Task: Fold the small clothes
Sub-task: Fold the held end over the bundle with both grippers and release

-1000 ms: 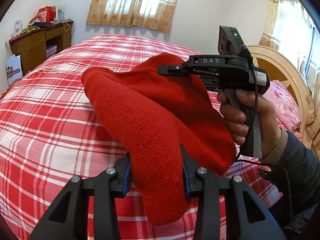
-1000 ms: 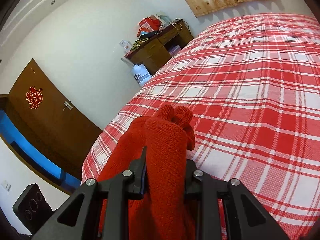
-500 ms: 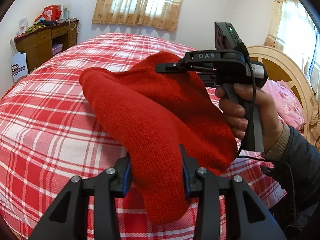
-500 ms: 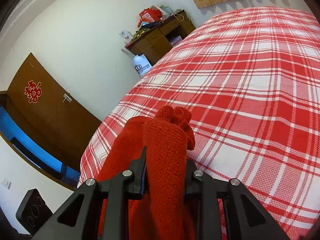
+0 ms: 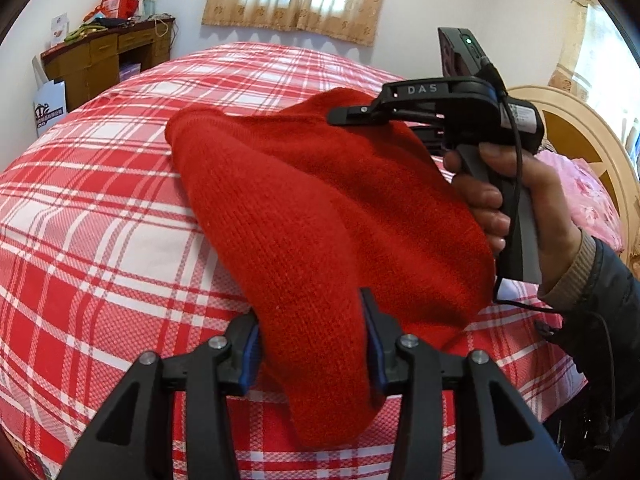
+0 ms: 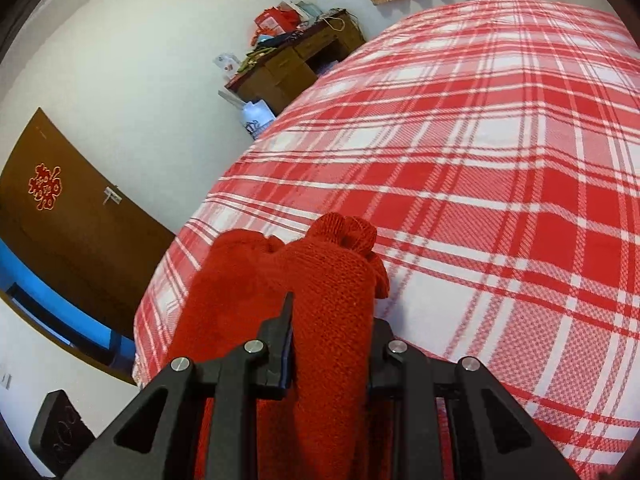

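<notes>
A red knitted garment (image 5: 304, 216) hangs in the air above a bed with a red and white plaid cover (image 5: 92, 216). My left gripper (image 5: 312, 340) is shut on its near edge. My right gripper (image 6: 330, 320) is shut on another bunched part of the garment (image 6: 320, 280). In the left wrist view the right gripper (image 5: 440, 108) shows at the right, held by a hand, with its fingers over the garment's top. The cloth spans between the two grippers and droops below the left one.
A wooden desk (image 5: 108, 60) with clutter stands at the far left wall, a white bag (image 5: 48, 112) beside it. A curved wooden headboard (image 5: 580, 140) and pink pillow (image 5: 580, 196) are at the right. A brown door (image 6: 60, 216) shows in the right wrist view.
Both grippers keep their hold on the garment. The desk and window sit further right in the left view, and the bed fills more of the right view.
</notes>
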{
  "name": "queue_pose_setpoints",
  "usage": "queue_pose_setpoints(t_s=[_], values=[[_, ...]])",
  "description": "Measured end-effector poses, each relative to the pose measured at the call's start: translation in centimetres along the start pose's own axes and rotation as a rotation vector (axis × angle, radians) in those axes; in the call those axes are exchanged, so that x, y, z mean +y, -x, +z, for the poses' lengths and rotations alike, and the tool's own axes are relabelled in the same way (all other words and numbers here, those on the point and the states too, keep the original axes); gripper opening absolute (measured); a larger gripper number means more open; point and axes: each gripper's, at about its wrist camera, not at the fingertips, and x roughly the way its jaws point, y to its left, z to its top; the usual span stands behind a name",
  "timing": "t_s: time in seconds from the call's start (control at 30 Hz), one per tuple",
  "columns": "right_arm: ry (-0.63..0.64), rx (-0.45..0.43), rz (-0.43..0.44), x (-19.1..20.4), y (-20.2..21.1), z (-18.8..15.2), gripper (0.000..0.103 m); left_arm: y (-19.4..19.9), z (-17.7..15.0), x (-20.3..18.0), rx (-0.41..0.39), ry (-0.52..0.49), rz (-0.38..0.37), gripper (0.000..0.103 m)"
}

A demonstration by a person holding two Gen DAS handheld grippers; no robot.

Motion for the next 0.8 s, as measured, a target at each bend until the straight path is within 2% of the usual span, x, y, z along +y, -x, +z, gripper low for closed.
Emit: queue_pose_setpoints(t_s=[0.13,0.23,0.37,0.47,0.6,0.67,0.7,0.77,0.8], values=[[0.004,0.007,-0.037,-0.9,-0.7,-0.5,0.029,-0.3,-0.1,-0.1,0.005,0.003,0.011,0.054],[0.017,0.003,-0.046,-0.7,-0.6,-0.6,0.029,-0.5,-0.2,0.1,0.003,0.010,0.029,0.067],[0.032,0.005,-0.072,-0.6,-0.7,-0.6,0.029,-0.4,-0.2,0.0,-0.001,-0.003,0.041,0.069],[0.027,-0.002,-0.086,-0.7,-0.2,-0.6,0.034,-0.4,-0.1,-0.3,-0.001,-0.021,0.057,0.071],[0.038,-0.084,-0.131,0.4,3.3,-0.6,0.038,-0.2,0.0,-0.5,0.002,-0.043,0.073,0.073],[0.068,-0.153,-0.109,1.8,6.2,-1.0,0.040,0.4,0.1,-0.6,0.005,-0.053,0.083,0.073],[0.083,-0.176,-0.091,2.5,7.3,-1.4,0.046,1.2,0.4,-0.9,-0.008,-0.070,0.086,0.073],[0.109,-0.196,-0.032,4.2,8.9,-2.5,0.051,2.5,0.6,-1.1,-0.048,-0.092,0.100,0.073],[0.123,-0.188,-0.003,4.9,9.1,-3.2,0.052,3.5,1.1,-1.1,-0.090,-0.102,0.112,0.079]])
